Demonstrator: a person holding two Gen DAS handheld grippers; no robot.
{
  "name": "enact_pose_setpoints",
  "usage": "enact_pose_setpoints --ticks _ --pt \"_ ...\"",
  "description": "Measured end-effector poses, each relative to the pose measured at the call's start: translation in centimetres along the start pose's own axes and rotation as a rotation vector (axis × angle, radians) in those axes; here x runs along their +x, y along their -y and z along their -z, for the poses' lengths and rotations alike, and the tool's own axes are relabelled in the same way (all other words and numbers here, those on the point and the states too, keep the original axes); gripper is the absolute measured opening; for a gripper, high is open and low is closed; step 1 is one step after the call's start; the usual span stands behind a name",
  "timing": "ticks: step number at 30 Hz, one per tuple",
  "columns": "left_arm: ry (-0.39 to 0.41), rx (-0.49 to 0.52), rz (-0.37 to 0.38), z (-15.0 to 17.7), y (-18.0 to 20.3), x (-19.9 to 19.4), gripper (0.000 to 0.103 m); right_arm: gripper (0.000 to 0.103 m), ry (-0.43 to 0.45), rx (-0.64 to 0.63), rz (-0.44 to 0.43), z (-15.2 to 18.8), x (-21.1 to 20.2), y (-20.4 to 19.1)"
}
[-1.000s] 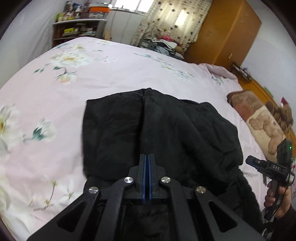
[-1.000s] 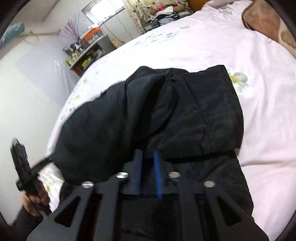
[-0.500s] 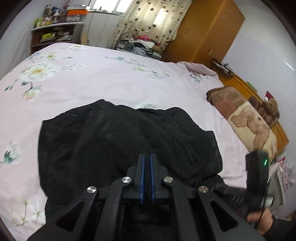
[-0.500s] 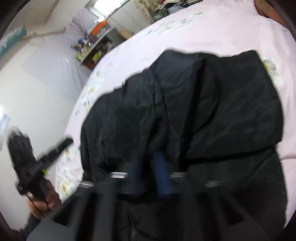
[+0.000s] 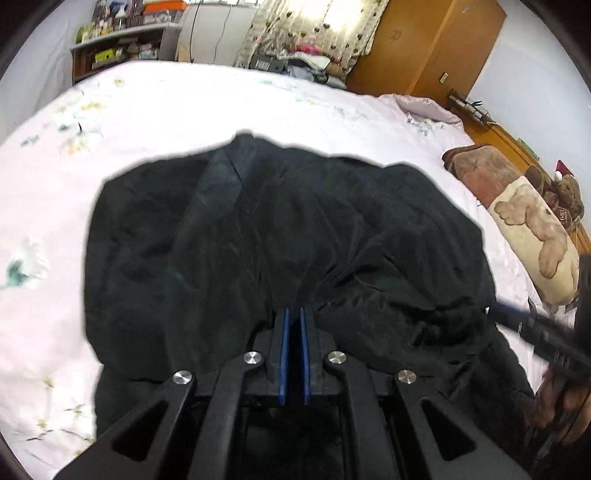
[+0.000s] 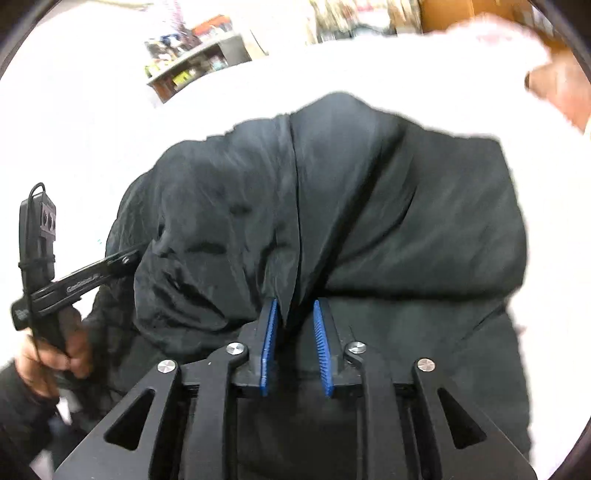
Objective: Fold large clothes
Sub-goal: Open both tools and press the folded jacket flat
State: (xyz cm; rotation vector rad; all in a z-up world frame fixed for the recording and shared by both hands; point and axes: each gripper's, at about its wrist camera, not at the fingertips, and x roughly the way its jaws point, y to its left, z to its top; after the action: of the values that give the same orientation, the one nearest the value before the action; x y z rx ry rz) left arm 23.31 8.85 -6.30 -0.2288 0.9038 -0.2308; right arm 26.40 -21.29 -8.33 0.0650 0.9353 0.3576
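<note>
The black padded jacket (image 5: 280, 236) lies on the pink floral bedsheet (image 5: 155, 107), and every place below is given from the jacket. At its near hem the left gripper (image 5: 291, 314) sits with its blue pads nearly together, clenched on a pinch of the jacket's fabric. The right gripper (image 6: 293, 314), also at the near hem, has its jaws spread, with a point of fabric between the pads but not squeezed; I judge it released.

Progress, as a judgement: a doubled layer lies over the jacket's lower part, so at least 1 fold looks done. The bundle is lumpy and uneven, so smoothing and probably 1 more fold remain.

To the jacket's right lies a pillow (image 5: 524, 221) printed with a teddy bear, with a plush bear (image 5: 565, 192) beyond it. Beyond the far edge stand a cluttered shelf (image 5: 118, 51), a curtain (image 5: 314, 26) and a wooden wardrobe (image 5: 428, 40).

Writing: the left gripper's arm in the right wrist view carries white lettering, too blurred to read.
</note>
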Motion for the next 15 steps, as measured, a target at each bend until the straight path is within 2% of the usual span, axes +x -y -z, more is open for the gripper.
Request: enact_pose_setpoints --ticks 3,5,6,8,10,12,15 --pt "0.070 0.006 0.000 -2.1 0.5 -1.1 0.012 0.040 0.089 -0.035 0.026 -2.4 -0.9 0.1" --pt "0.103 0.014 -0.021 -3.6 0.6 -0.7 0.037 0.040 0.100 -0.045 0.054 -4.4 0.1 0.1" --pt "0.112 0.016 -0.041 -4.3 0.5 0.1 0.040 0.040 0.112 -0.051 0.055 -5.2 0.6 0.2" --pt "0.085 0.009 -0.083 -4.9 -0.4 2.3 0.041 0.040 0.129 -0.049 0.068 -6.5 2.3 0.6" --pt "0.036 -0.006 -0.106 -3.8 -2.0 4.5 0.040 0.040 0.088 -0.044 0.137 -6.8 4.6 1.5" --pt "0.050 0.011 -0.083 -2.6 -2.3 5.6 0.038 0.038 0.031 -0.018 0.161 -6.2 7.1 3.3" --pt "0.095 0.053 -0.088 -1.1 -2.2 5.9 0.038 0.038 0.043 0.008 0.143 -4.8 8.4 3.8"
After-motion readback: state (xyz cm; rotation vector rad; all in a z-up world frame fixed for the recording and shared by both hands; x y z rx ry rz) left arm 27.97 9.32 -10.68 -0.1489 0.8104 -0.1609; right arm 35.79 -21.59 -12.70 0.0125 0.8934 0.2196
